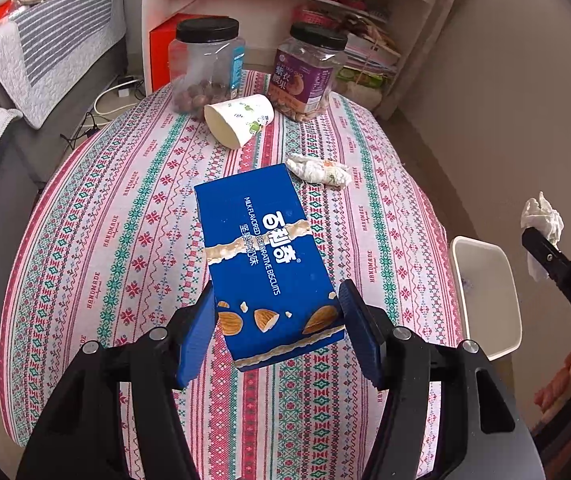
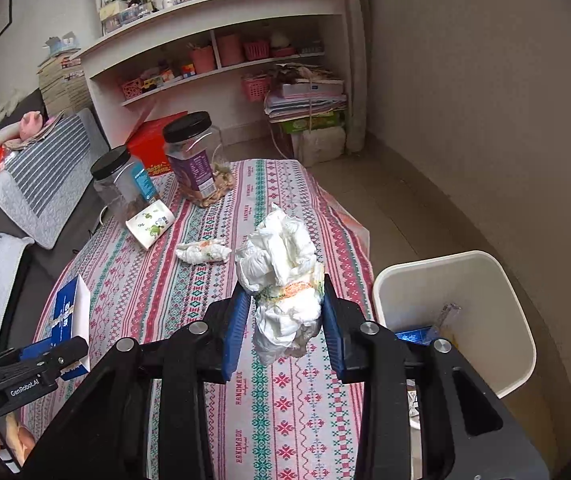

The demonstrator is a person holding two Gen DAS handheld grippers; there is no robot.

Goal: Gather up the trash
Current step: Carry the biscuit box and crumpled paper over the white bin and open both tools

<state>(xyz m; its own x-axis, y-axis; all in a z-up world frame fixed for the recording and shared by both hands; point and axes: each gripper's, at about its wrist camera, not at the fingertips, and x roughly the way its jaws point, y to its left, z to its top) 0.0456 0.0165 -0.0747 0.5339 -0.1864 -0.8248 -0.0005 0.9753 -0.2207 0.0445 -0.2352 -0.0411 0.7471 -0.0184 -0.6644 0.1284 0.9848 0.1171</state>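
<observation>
Surface (image 1: 97,216): covered by a striped cloth in pink, green and white with "HANDMADE" printed on it; a grey sofa stands along one side, white shelves behind the far end.
Bin (image 2: 497,276): white, open-topped, on the floor just beside the surface's edge; a blue wrapper and other scraps lie inside.
Jars: two clear jars with black lids at the far end, one with a blue label (image 1: 205,68) holding round brown nuts, one with a purple label (image 1: 309,72) holding pale nuts.
Biscuit box (image 1: 261,256): blue, printed "MILK FLAVORED DECORATIVE BISCUITS" with almonds pictured; raised off the cloth and tilted, its near end between the left tongs.
Left tongs (image 1: 277,320): spread fairly wide, both blue pads pressed against the box's sides, gripping it.
Paper cup (image 1: 241,120): white with green print, on its side in front of the jars, mouth facing the left camera.
Held tissue wad (image 2: 281,276): crumpled white paper with orange and green print, clamped in the right tongs above the cloth near the bin-side edge.
Right tongs (image 2: 285,316): nearly closed, pads squeezing the wad from both sides.
Loose tissue (image 1: 317,170): a second, smaller crumpled wad lying on the cloth between the cup and the box.
</observation>
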